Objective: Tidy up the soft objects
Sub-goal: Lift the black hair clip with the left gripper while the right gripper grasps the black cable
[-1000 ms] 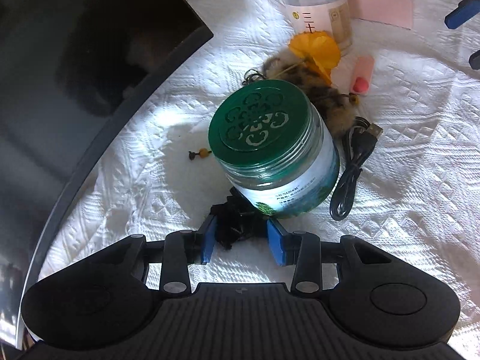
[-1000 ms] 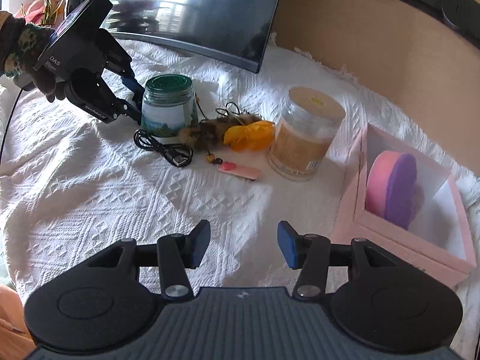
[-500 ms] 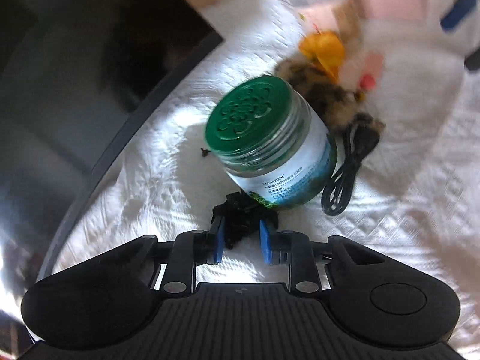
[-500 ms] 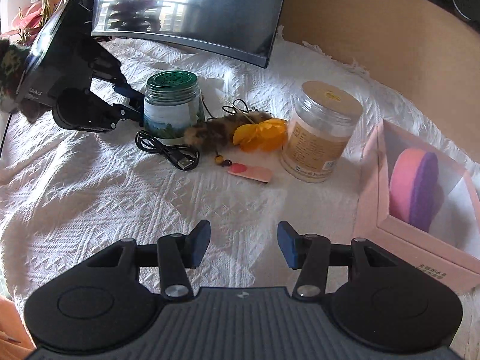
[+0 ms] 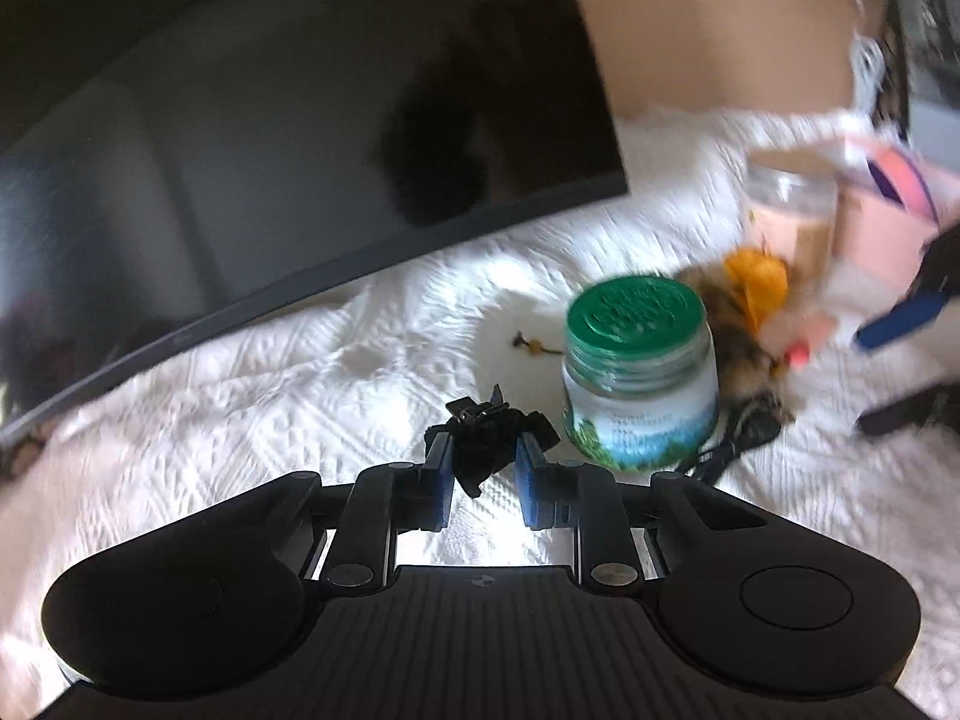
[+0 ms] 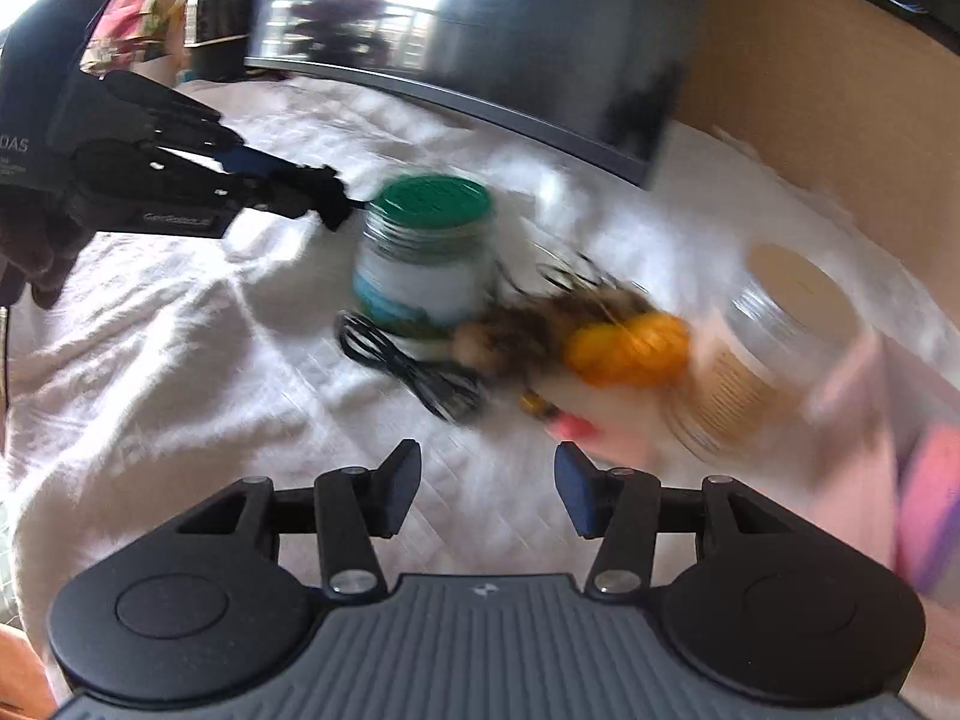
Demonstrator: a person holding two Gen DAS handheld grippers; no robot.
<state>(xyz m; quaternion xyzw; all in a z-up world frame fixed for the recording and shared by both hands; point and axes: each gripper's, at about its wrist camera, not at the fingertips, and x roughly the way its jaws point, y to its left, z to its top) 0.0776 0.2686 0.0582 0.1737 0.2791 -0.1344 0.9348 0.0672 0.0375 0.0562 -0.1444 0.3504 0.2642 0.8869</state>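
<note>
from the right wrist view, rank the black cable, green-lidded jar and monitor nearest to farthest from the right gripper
1. black cable, on the cloth just ahead, slightly left of the right gripper.
2. green-lidded jar, right behind the cable.
3. monitor, at the back.

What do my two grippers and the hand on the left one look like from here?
Both are black plastic. The left gripper and right gripper each carry two blue pads on black linkage arms with silver pivot pins, above a ribbed grey body flanked by round housings. From the right wrist view, the left one's casing bears white lettering, and a dark glove covers the hand.
</note>
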